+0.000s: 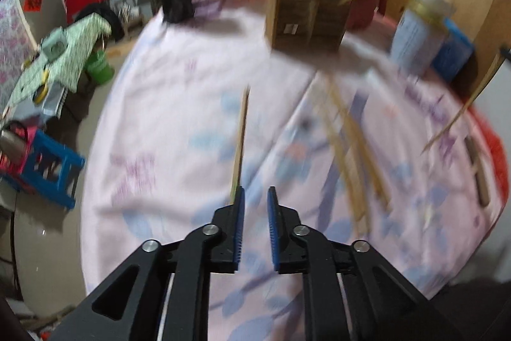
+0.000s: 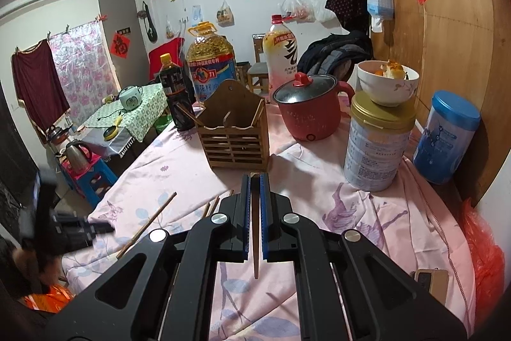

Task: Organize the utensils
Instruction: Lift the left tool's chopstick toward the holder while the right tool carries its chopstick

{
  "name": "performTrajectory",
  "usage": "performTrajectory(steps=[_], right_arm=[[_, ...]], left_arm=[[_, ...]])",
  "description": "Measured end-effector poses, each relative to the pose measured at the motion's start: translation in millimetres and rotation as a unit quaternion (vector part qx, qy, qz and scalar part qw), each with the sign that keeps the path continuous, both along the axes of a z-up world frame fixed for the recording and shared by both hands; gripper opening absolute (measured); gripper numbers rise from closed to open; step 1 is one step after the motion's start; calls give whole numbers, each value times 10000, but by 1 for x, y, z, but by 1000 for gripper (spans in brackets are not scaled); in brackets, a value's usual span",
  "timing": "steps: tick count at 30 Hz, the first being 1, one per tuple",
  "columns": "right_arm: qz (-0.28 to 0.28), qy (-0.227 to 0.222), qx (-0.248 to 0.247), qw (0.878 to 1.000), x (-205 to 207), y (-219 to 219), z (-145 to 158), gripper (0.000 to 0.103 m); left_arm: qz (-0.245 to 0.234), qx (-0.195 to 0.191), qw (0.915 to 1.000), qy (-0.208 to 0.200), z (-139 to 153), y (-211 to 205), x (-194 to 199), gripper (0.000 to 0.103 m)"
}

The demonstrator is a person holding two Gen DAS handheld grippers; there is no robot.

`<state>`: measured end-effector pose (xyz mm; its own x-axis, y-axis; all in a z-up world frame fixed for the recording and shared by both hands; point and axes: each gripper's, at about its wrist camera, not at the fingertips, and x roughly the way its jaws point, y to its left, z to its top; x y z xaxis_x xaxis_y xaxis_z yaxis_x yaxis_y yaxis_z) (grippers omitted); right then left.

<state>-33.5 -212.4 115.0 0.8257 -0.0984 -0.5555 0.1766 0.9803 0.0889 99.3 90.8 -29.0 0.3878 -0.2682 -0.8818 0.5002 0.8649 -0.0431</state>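
Observation:
My right gripper is shut on a wooden chopstick that runs back between its blue pads, held above the pink cloth just in front of the wooden utensil holder. One chopstick leans inside the holder. My left gripper is open and empty above the cloth, with a single chopstick lying just ahead of its left finger. Several more chopsticks lie to the right of it. The left wrist view is blurred; the holder stands at the far side there.
A red electric pot, a gold-lidded tin with a bowl on top, a blue tin, an oil jug and a dark bottle ring the holder. Loose chopsticks lie left of my right gripper. A phone lies near the right edge.

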Motion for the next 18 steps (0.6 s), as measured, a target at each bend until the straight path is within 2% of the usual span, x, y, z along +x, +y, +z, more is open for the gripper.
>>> performTrajectory(steps=[2,5,10,13,14,15,18], right_arm=[[28,13,1,10000,1,1,0,7],[93,58,-16,9999,4,3,0,7],[232,122,-78,9996,8,10,0,7],[276,133,-113,9995,10,12,0,7],[287,125,-116,9994,10,12,1,7],[287,115,-115,9995,10,13,1,7],[261,79,-91,9996,9,13,2,7]], left_arm=[[119,113,9998,115,-19,11,-5,22],[281,135,9992,248,-37,22,-7,23],[385,207,9986,306,-57,27,-9,23],[404,188,9988,180,-57,27,-10,22],[407,199,9988,158,-57,27,-10,21],[412,185,9988,163,-56,27,-10,7],[444,91,9989,69,-45,27,-11,6]])
